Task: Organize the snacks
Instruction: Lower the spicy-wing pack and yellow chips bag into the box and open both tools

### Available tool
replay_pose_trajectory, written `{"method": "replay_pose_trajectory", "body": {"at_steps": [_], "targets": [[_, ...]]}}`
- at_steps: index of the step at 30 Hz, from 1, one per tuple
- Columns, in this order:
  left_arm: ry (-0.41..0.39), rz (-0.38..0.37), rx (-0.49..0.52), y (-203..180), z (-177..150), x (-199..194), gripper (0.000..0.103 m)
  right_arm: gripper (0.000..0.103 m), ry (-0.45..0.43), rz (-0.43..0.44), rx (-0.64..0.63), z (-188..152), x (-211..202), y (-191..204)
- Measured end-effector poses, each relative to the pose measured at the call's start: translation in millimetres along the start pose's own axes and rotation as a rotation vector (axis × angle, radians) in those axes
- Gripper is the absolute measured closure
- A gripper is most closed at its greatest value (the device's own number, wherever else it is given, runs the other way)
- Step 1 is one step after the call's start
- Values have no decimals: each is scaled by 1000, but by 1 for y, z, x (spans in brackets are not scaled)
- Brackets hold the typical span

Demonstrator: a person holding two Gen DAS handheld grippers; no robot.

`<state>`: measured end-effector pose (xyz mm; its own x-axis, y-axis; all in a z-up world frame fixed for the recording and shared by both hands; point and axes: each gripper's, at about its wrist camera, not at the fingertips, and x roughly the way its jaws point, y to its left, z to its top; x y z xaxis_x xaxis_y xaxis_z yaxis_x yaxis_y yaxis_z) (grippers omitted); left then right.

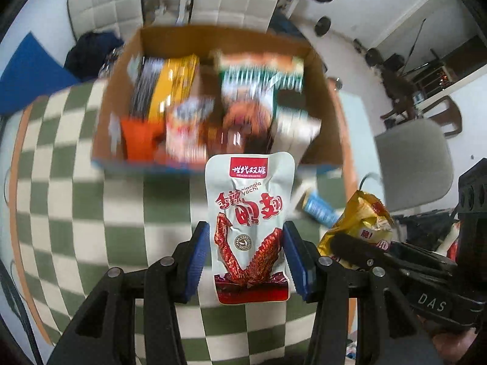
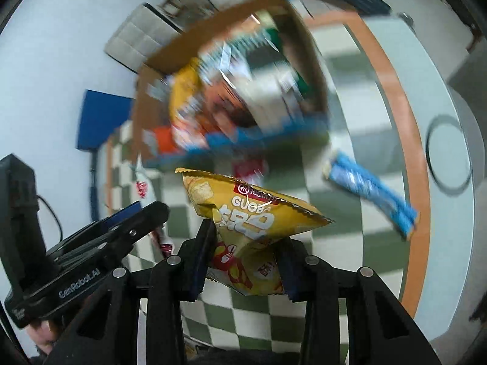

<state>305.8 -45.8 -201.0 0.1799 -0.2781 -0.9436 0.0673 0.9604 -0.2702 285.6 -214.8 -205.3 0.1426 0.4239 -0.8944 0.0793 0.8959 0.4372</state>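
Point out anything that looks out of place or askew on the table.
One blue snack packet lies loose on the checkered tablecloth, outside the cardboard box where the other snacks sit. The yellow chip bag in the right gripper is crumpled and tilted; the white pouch in the left gripper hangs straight.

A green-and-white checked cloth (image 1: 76, 182) was spread over the counter (image 2: 438, 97). Beyond it, cream tufted cushions (image 1: 106, 9) and a grey chair (image 1: 417, 164) were seen on a pale floor (image 1: 344, 45).
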Motion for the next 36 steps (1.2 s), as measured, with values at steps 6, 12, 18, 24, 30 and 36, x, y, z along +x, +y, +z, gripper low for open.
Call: {"method": "replay_pose_trajectory", "body": {"at_steps": [6,12,18,24,30,36], "targets": [[-12,40,6,20,89,-8,57,62,-51,16,-110,74,-10,46],[93,91,-24,58,168,25,57,62,-9,30,-154,145,43,80],[183,114,-51,89,213,62,56,62,47,4,-154,190,96,91],[256,133,-48,101,226,87,53,61,89,-25,-167,209,131,96],[305,142,-56,107,228,98,45,22,140,-69,-168,220,155,97],[254,172,-17,99,226,82,26,12,129,-93,-166,224,150,95]]}}
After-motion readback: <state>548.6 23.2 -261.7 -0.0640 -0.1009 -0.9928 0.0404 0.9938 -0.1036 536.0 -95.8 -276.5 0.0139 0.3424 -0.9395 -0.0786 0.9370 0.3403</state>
